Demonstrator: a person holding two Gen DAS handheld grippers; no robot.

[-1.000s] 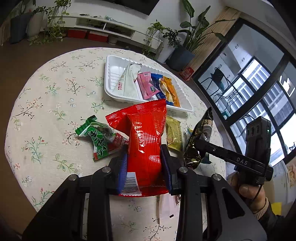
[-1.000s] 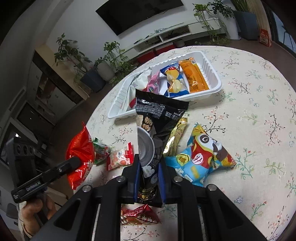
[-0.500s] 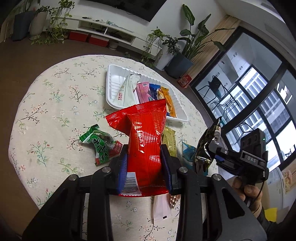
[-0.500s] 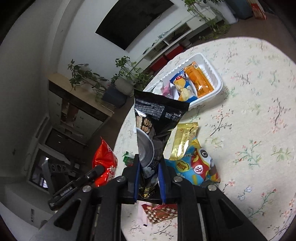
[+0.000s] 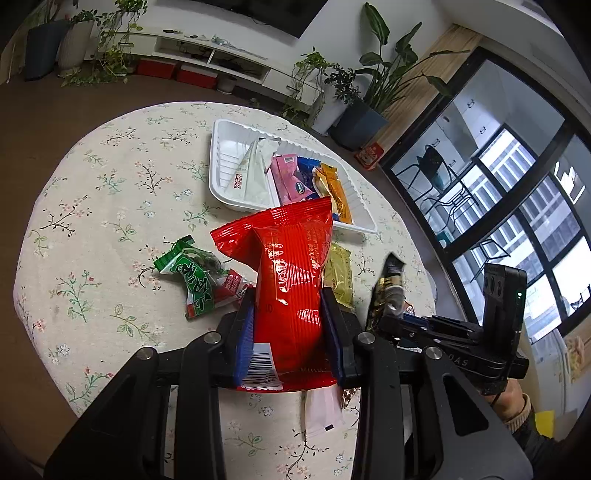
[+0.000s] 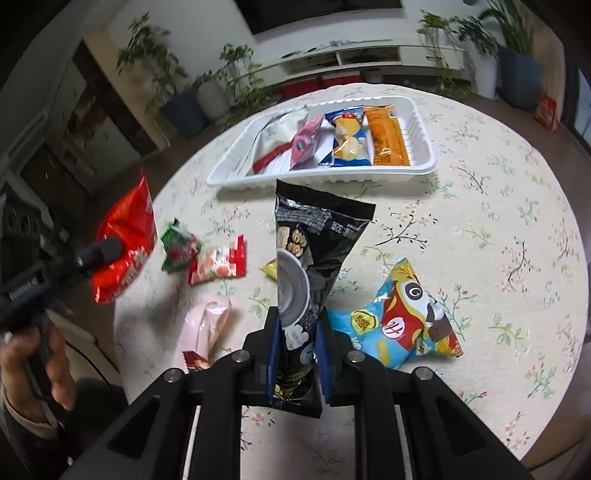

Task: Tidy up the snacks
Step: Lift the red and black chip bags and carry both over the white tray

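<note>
Tray ahead: the white ribbed plastic tray (image 6: 417,173) lies beyond both your grippers. Right gripper (image 6: 297,345) (jaws easing open) clasps the black foil snack pouch (image 6: 314,243) upright; left gripper (image 5: 288,332) clamps the red crinkly snack bag (image 5: 291,266).

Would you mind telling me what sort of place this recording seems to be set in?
Most likely a home living room: a wall-mounted television above a low white media shelf, potted houseplants along the wall, and a round table with a floral tablecloth strewn with snack packets.
</note>
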